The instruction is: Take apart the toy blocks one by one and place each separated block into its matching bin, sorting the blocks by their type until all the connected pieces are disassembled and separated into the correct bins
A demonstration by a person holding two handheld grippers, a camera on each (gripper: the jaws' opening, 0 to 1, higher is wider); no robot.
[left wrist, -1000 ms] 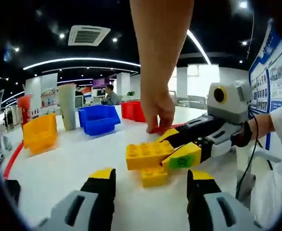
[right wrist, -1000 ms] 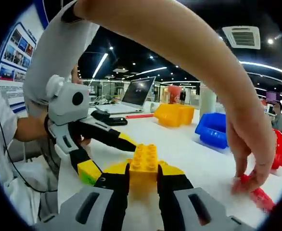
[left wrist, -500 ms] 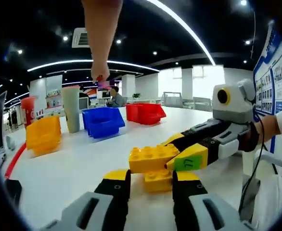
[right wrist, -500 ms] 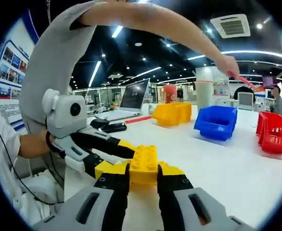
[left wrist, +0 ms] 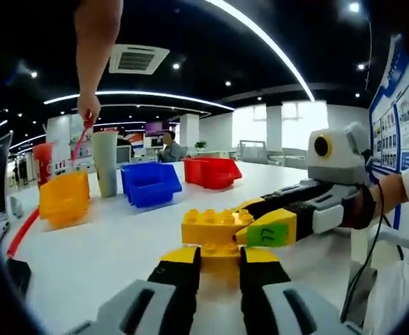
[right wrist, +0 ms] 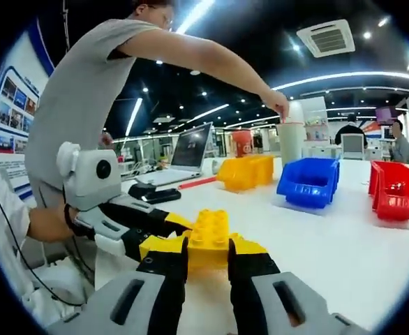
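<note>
A stack of joined yellow plastic toy blocks (left wrist: pixel 217 234) sits low over the white tabletop (left wrist: pixel 100 237), pinched from two sides. In the left gripper view, the left gripper (left wrist: pixel 217 259) has its black, yellow-tipped jaws closed on the lower block of the stack, while the right gripper (left wrist: pixel 260 220) reaches in from the right and clamps the upper, wider block. In the right gripper view the same stack (right wrist: pixel 209 237) stands between the right gripper's (right wrist: pixel 207 259) closed jaws, and the left gripper (right wrist: pixel 164 234) comes in from the left with its jaws against the stack's side — both tools are grasping the blocks.

Further back on the table stand three plastic bins, well apart from the stack: a yellow bin (left wrist: pixel 63 198), a blue bin (left wrist: pixel 149 183) and a red bin (left wrist: pixel 213 172). A grey cylindrical cup (left wrist: pixel 106 162) stands between the yellow and blue bins. Another person's hand (left wrist: pixel 88 108) hangs above the yellow bin holding a thin red piece (left wrist: pixel 79 138); an open laptop (right wrist: pixel 187 153) rests at the table's far side.
</note>
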